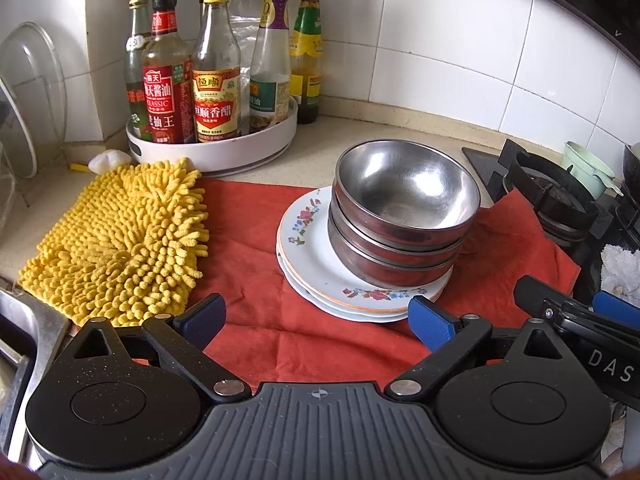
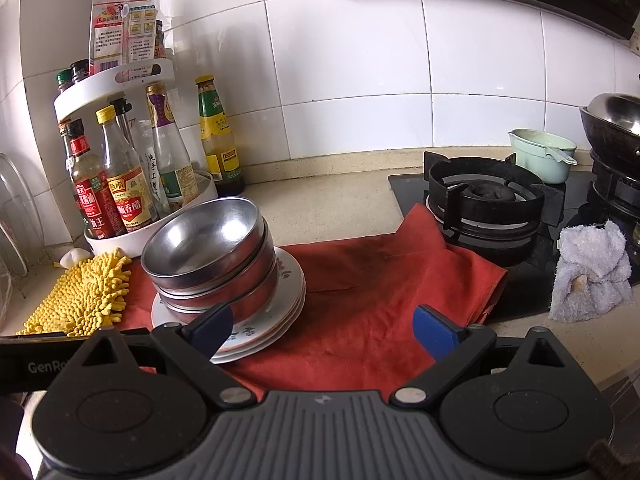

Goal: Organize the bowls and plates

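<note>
Three steel bowls (image 1: 400, 216) nested atop floral plates (image 1: 316, 248), on red cloth (image 1: 280, 320) on table. Left hand-held gripper (image 1: 316, 320) and right hand-held gripper (image 2: 322, 326) both wide open, empty. We judge tower top-heavy: stray nudge topples bowls, cloth slides.

I see shiny, faintly scuffed steel bowls (image 1: 404, 204) on glossy floral ceramic plates (image 1: 320, 276), over a matt creased red cloth (image 1: 280, 320), beside a shaggy yellow chenille mitt (image 1: 120, 240) and glossy wall tiles (image 2: 352, 60).
</note>
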